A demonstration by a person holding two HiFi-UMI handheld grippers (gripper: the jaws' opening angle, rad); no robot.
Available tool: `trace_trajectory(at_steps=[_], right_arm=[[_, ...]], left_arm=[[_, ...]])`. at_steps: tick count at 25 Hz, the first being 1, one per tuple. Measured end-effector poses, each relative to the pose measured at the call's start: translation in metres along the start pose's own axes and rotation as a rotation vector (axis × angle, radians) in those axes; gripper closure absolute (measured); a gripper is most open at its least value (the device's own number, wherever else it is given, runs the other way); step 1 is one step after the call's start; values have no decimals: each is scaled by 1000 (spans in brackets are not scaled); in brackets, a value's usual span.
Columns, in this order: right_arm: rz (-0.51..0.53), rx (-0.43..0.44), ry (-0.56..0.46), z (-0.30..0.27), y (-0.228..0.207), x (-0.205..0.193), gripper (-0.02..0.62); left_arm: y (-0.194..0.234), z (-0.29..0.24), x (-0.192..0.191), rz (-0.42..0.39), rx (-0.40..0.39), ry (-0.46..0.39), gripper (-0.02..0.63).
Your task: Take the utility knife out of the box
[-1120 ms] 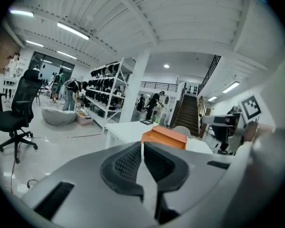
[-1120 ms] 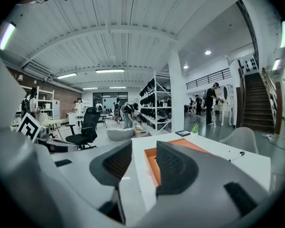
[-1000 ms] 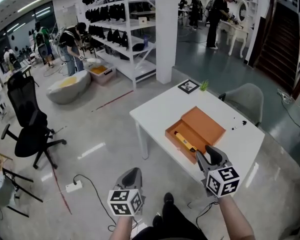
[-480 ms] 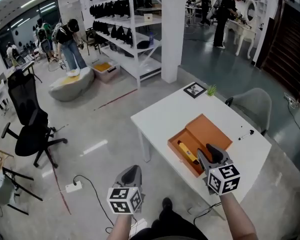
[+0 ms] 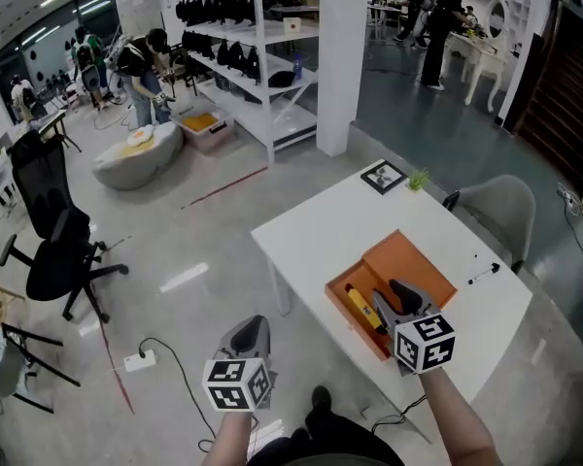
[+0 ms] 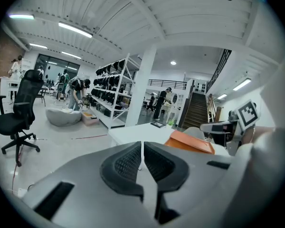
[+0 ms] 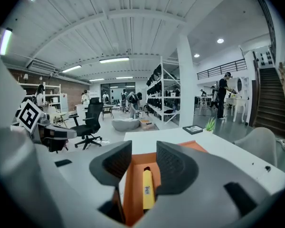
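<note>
An open orange box (image 5: 405, 263) lies on the white table (image 5: 311, 229), its lid folded back to the right. A yellow utility knife (image 5: 360, 307) rests in the box's left tray. My right gripper (image 5: 394, 295) hovers over the near end of the box, open and holding nothing. In the right gripper view the knife (image 7: 147, 189) shows through the gap of that gripper (image 7: 143, 161), below and beyond the pads. My left gripper (image 5: 252, 329) hangs over the floor left of the table, its jaws together and empty (image 6: 142, 161). The box (image 6: 190, 142) shows to its right.
A grey chair (image 5: 497, 202) stands behind the table. A framed marker card (image 5: 384, 177), a small plant (image 5: 419, 178) and a black pen (image 5: 483, 274) lie on the table. A black office chair (image 5: 53, 250) and a power strip (image 5: 141, 361) are on the floor at the left.
Both grippers have moved forward towards the table. The right one now reaches over the box's near end, a little lower than before. Neither gripper's jaws have changed.
</note>
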State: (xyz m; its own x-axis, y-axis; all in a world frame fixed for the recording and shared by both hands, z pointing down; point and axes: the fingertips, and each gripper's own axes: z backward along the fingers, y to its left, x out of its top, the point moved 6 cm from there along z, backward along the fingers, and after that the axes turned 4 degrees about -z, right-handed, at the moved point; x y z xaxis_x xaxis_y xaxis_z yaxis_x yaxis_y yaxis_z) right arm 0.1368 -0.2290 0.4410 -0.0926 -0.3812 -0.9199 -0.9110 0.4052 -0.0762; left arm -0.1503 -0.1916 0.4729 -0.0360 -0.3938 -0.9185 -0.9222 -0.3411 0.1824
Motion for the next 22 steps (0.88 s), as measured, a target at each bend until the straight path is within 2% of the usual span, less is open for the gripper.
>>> trace_trajectory(at_steps=[22], right_arm=[[53,76,300,-85,-19,-58,433]], left_arm=[[25,-29,3,53,80,22,584]])
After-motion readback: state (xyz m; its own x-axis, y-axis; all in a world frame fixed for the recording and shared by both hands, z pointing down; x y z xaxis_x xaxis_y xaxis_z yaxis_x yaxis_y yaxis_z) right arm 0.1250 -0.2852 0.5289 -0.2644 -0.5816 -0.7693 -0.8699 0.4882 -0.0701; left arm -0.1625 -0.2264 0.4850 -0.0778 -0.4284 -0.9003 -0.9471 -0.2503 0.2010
